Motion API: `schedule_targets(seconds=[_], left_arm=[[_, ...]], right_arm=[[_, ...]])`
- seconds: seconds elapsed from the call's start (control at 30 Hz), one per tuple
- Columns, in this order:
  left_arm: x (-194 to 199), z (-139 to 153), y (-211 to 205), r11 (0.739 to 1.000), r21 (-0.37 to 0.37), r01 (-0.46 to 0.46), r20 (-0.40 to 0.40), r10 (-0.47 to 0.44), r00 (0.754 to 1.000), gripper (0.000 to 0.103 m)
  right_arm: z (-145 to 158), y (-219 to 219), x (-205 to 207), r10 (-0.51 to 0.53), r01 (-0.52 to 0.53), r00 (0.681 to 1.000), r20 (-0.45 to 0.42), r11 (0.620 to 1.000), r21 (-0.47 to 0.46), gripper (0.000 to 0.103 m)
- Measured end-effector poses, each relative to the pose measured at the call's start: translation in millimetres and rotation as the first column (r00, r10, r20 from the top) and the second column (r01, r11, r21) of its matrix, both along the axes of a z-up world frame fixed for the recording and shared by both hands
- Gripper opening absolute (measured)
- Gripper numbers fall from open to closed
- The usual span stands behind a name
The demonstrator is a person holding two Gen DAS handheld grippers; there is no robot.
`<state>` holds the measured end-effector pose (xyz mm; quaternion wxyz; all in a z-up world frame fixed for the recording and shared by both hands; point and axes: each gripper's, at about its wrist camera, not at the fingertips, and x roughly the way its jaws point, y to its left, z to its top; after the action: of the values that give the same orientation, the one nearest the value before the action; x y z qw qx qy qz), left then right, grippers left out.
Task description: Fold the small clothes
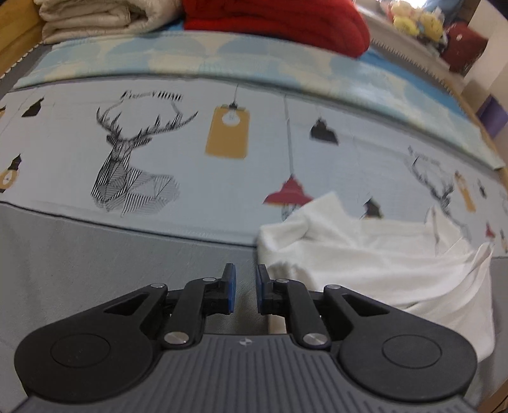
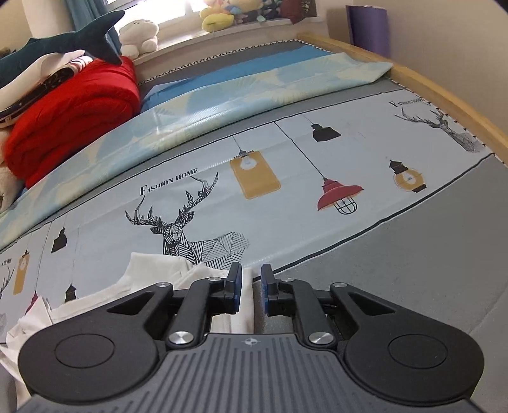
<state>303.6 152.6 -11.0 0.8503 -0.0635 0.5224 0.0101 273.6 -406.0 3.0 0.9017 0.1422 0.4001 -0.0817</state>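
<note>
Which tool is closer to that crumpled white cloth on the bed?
Right. The right tool sits directly over the crumpled white cloth; the left tool hovers just beside its edge, over grey sheet.

One white garment (image 1: 381, 254), one red blanket (image 2: 70, 117), one plush shark (image 2: 63, 44), two tongs (image 1: 246, 287) (image 2: 251, 287)

Your left gripper (image 1: 246, 287): jaws parted, nothing between them, bare grey sheet (image 1: 95, 270) from 9 to 12 o'clock, free to pass. White garment (image 1: 381, 254) bunched from 1 to 4 o'clock, touching the right finger's side. Far at 12, red blanket (image 1: 279, 22) and cream quilt (image 1: 95, 19) wall off the back.

Your right gripper (image 2: 251, 290): jaws parted over the garment's (image 2: 152, 267) edge, cloth piled 8 to 11 o'clock. 12 to 3 is flat printed sheet (image 2: 285, 222). Wooden bed rail (image 2: 444, 98) bounds 2 o'clock.
</note>
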Motion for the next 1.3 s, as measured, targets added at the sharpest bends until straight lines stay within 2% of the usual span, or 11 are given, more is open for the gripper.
schedule_targets(seconds=[0.2,0.27,0.33,0.47,0.83,0.93,1.0,1.07,1.13,1.23,1.3], left_arm=[[3.2,-23.5,-13.9,0.996,0.049,0.08,-0.095,-0.076,0.993,0.019],[6.0,-29.7,-21.0,0.992,0.071,0.106,-0.113,-0.097,0.989,0.033],[9.3,-33.8,-24.5,0.992,0.072,0.107,-0.12,-0.097,0.988,0.039],[18.0,-37.6,-28.2,0.995,0.042,0.09,-0.114,-0.085,0.99,0.039],[47.1,-34.7,-36.2,0.997,-0.027,0.068,-0.022,-0.069,0.997,0.039],[53.3,-36.3,-38.2,0.995,-0.05,0.086,-0.016,-0.087,0.996,0.039],[55.8,-37.5,-38.8,0.994,-0.057,0.097,-0.014,-0.098,0.995,0.031],[57.6,-41.1,-41.1,0.992,-0.058,0.116,-0.029,-0.118,0.993,0.017],[58.5,-42.1,-42.2,0.992,-0.021,0.128,-0.027,-0.129,0.991,0.014],[62.3,-30.6,-27.7,0.999,-0.025,0.037,0.044,-0.036,0.998,0.012],[63.9,-24.0,-20.5,0.999,-0.025,-0.02,0.096,0.022,0.995,0.012]], right_arm=[[-16.4,11.4,0.8,0.132,-0.132,0.989,-0.073,0.991,0.012,0.019],[-19.7,20.9,2.6,0.172,-0.175,0.981,-0.086,0.984,-0.023,0.02],[-22.1,28.7,5.3,0.205,-0.209,0.975,-0.087,0.977,-0.037,0.022],[-31.8,38.9,16.8,0.226,-0.233,0.968,-0.111,0.97,-0.061,0.032],[-57.4,54.7,56.5,0.254,-0.264,0.958,-0.131,0.962,-0.071,0.034],[-58.5,55.6,63.3,0.257,-0.267,0.959,-0.12,0.961,-0.069,0.034],[-57.8,56.4,67.1,0.26,-0.268,0.96,-0.108,0.961,-0.072,0.033],[-58.1,56.0,70.5,0.259,-0.266,0.96,-0.102,0.963,-0.054,0.014],[-58.5,58.4,73.0,0.268,-0.273,0.958,-0.098,0.961,-0.043,0.011],[-51.9,56.1,74.2,0.23,-0.232,0.972,-0.048,0.972,-0.042,0.009],[-39.0,42.3,73.7,0.11,-0.11,0.993,0.032,0.994,-0.019,0.009]])
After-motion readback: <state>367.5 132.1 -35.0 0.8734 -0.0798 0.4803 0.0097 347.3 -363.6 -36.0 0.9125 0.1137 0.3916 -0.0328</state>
